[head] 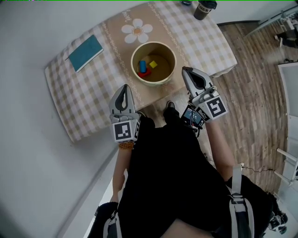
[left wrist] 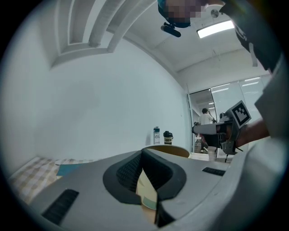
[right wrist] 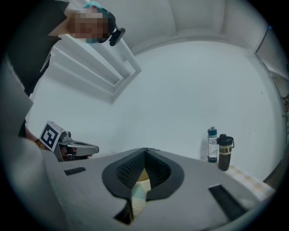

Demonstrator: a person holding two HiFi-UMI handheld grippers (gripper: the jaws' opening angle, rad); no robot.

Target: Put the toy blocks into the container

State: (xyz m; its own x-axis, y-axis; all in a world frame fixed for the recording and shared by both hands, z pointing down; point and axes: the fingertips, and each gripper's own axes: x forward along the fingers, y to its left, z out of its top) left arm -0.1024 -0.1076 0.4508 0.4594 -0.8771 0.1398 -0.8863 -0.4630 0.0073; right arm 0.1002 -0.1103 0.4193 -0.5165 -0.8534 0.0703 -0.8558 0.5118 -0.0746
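Note:
A round cream container (head: 153, 63) stands on the checked tablecloth (head: 84, 97) near the table's front edge. Inside it lie a blue block (head: 142, 66), a yellow block (head: 153, 64) and a red block (head: 143, 73). My left gripper (head: 124, 92) hovers at the front edge, left of the container, shut and empty. My right gripper (head: 188, 70) is just right of the container's rim, also shut with nothing held. In the left gripper view the container's rim (left wrist: 167, 149) shows beyond the closed jaws (left wrist: 142, 152). The right gripper view shows closed jaws (right wrist: 145, 150).
A teal book (head: 85, 52) lies at the table's left. A dark bottle (head: 203, 9) stands at the far right corner, beside a clear bottle (right wrist: 212, 144) in the right gripper view. A daisy print (head: 137, 30) is behind the container. Wood floor (head: 251, 93) lies right.

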